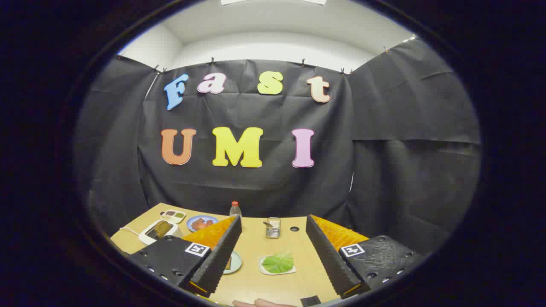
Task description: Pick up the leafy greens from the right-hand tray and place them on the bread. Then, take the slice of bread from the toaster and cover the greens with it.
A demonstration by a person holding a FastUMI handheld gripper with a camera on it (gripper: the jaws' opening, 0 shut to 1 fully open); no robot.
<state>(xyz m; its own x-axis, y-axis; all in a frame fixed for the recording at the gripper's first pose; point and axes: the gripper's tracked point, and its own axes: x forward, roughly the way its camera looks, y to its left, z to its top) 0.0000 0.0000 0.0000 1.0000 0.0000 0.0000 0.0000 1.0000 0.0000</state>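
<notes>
Gripper [273,251] spread wide, holding nothing; we should lower squarely over the lettuce leaf [278,262] between its fingers.

The scene is viewed from the gripper [273,256] itself, along its two widely parted fingers and slightly downward onto the wooden table [256,285]. The camera is held well above and back from the table, facing the booth's black cloth wall. The tray [277,270] of greens is seen between the fingers, near the table's close edge; the toaster [158,231] lies beyond the left finger.
</notes>
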